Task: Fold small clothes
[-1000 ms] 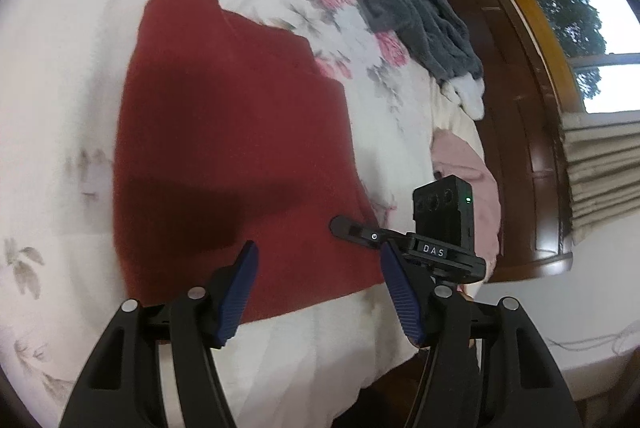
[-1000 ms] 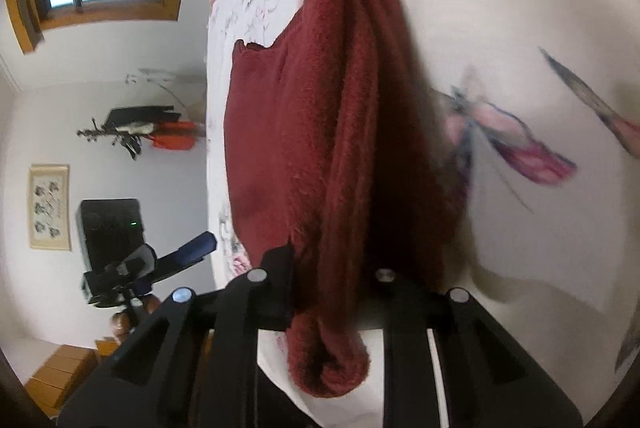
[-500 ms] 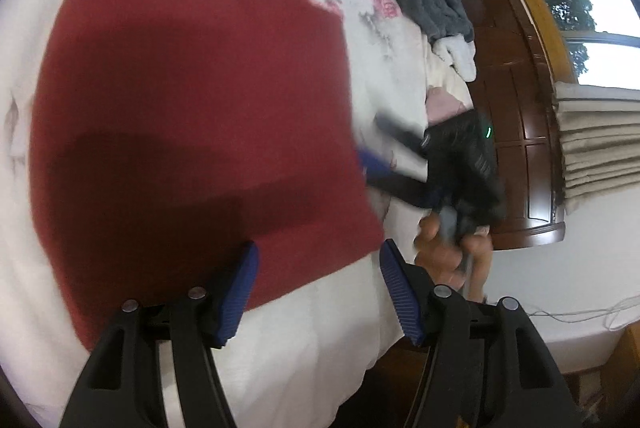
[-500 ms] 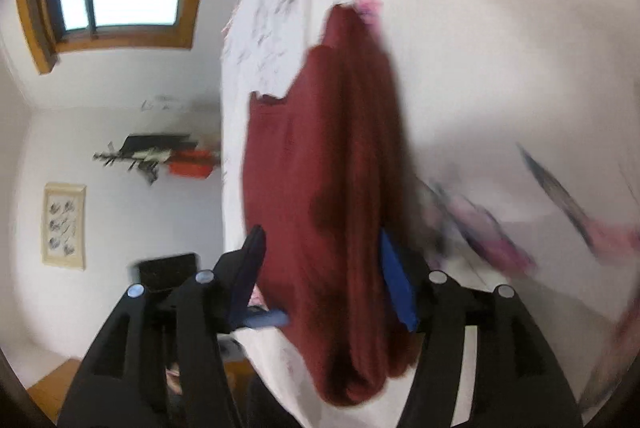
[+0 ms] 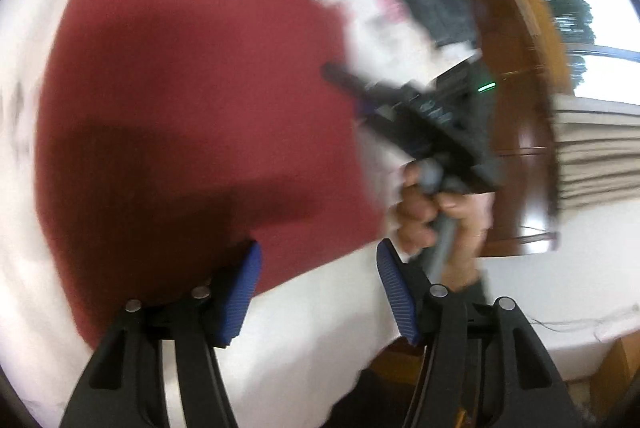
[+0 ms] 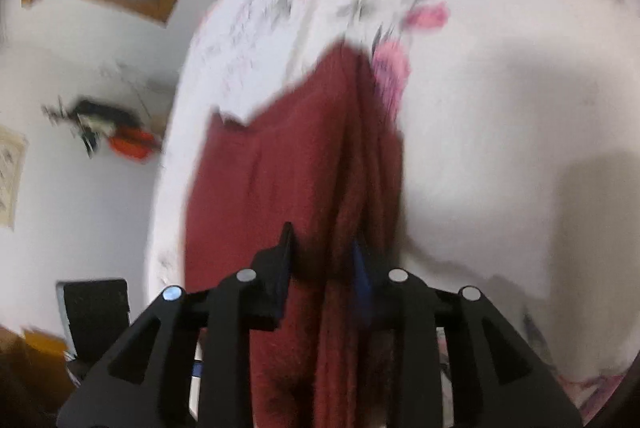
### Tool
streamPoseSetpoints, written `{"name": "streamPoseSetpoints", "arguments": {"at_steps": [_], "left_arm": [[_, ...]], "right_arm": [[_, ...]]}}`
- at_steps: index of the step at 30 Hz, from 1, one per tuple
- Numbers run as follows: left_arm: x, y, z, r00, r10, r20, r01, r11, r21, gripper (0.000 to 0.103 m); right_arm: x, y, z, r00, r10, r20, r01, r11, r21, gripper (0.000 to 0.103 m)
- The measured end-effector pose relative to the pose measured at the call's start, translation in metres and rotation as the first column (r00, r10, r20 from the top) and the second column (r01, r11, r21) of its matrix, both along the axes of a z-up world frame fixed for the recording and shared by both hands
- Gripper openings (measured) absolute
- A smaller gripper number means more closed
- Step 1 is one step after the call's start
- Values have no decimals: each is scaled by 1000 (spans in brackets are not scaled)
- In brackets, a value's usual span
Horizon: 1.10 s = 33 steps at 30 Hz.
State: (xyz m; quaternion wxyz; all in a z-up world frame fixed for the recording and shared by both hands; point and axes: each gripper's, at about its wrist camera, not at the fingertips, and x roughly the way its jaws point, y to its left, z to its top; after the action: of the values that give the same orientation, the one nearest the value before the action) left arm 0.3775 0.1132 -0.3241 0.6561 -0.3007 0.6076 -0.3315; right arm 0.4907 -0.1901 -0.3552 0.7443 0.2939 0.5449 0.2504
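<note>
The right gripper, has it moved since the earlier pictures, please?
Yes. In the left wrist view the right gripper has risen from the bed edge toward the dark wooden headboard.

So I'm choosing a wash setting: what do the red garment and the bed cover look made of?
Red garment: apparently fuzzy knit or fleece, matte, with a visible nap. Bed cover: seemingly smooth woven fabric, floral print, matte; blur hides its weave.
</note>
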Motion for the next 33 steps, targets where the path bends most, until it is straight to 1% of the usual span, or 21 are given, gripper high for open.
{"name": "streamPoseSetpoints", "arguments": {"at_steps": [2,4,6,8,10,12,14,15,17,19,20,23,25,26,27,28,29,30,31,32,33], "left_arm": [[14,16,25,996,43,73,-42,999,-19,59],[34,31,38,989,98,108,-95,995,-34,59],[58,47,41,983,152,104,-144,986,-78,59],[77,55,36,981,171,92,-162,982,-97,59],[94,55,25,982,171,73,-166,984,-70,59],[108,58,3,985,169,46,-170,985,25,59],[119,63,-27,984,177,-11,-175,981,87,54],[123,67,-37,982,184,-28,-180,978,104,45],[129,67,-44,979,199,-42,-194,975,111,43],[123,66,-33,979,204,-26,-201,975,100,44],[120,66,-20,981,195,5,-195,979,63,44],[89,59,5,992,101,78,-98,994,-46,44],[72,51,3,995,44,94,-43,999,-9,44],[66,47,-10,997,24,76,-28,998,62,43],[63,47,-25,998,10,61,-18,992,126,29],[62,50,-37,999,18,48,-26,987,156,21],[61,54,-40,998,45,35,-49,987,152,17],[61,58,-38,997,75,23,-77,988,131,25],[60,62,-31,995,99,25,-101,989,109,32],[54,64,-19,992,112,50,-116,990,80,39],[46,64,-8,992,99,76,-103,994,44,41]], "right_arm": [[8,-9,13,999,-36,33,37,999,-2,30],[18,-7,20,999,-32,28,31,999,22,30],[24,1,27,999,-5,50,4,1000,23,30],[26,8,29,998,31,63,-35,997,67,30],[30,22,22,996,74,53,-78,994,82,30],[36,33,4,995,96,-8,-95,995,37,29],[42,32,-15,995,84,-50,-86,996,-29,0],[46,29,-23,995,80,-57,-82,996,-37,0],[50,20,-26,996,54,-69,-55,998,-12,0],[45,16,-16,998,48,-44,-49,999,-15,3],[38,17,-6,998,65,-24,-65,998,13,8],[7,27,8,985,169,28,-170,982,83,11],[-6,39,2,979,205,17,-205,978,23,8],[-7,42,-8,979,205,-2,-205,979,-20,0],[-7,39,-20,983,180,-26,-181,983,-35,0],[-5,33,-26,987,153,-45,-153,988,-5,0],[-7,27,-23,992,113,-59,-113,994,1,0],[-9,27,-14,994,105,-41,-106,994,-14,0],[-17,28,2,994,113,-9,-113,994,-8,7],[-22,30,9,992,126,3,-126,992,19,8],[-35,35,20,987,160,22,-161,985,68,8]]}}
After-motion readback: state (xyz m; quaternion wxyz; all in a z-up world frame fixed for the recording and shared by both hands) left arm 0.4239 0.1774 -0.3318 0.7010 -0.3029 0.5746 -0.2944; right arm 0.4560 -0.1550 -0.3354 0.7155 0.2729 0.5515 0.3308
